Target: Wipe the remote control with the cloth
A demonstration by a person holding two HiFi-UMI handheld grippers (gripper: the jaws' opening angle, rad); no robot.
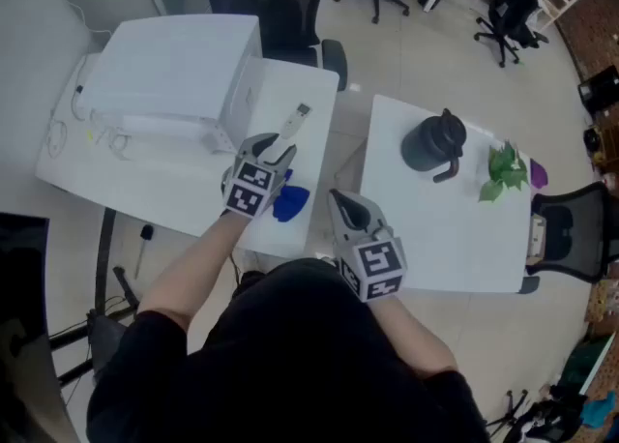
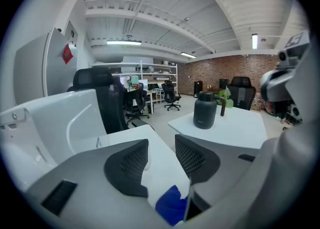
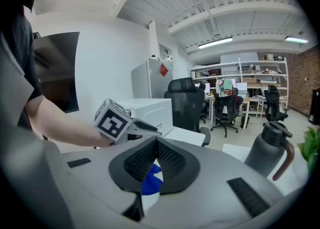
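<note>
Blue is the cloth (image 1: 290,202), and it lies crumpled on the left table (image 1: 174,190), close to that table's right edge. The left gripper (image 1: 276,148) is held over this table. The cloth is just beside it on its right, a little nearer to the person than its tips, and I cannot tell if they touch. In the left gripper view its two jaws stand clearly apart with nothing between them, and a part of the cloth shows low down, under the gap. The remote control (image 1: 298,120), a slim light-coloured one, lies on the same table just ahead of this gripper's tips, pointing away from the person, with its far end near the table's back edge. It is not between the jaws, and whether the tips touch its near end cannot be told. The right gripper (image 1: 340,204) hangs over the gap between the two tables, to the right of the cloth and near it, but apart from it. In the right gripper view its jaws are closed, tip against tip, and hold nothing; the cloth only shows behind them, through the narrow slit lower down. A large white box (image 1: 174,69) stands on the back part of the left table. On the right table (image 1: 445,238) there is a black jug (image 1: 433,144) and beside it a small green plant (image 1: 505,170), both well apart from the cloth and the remote control.
</note>
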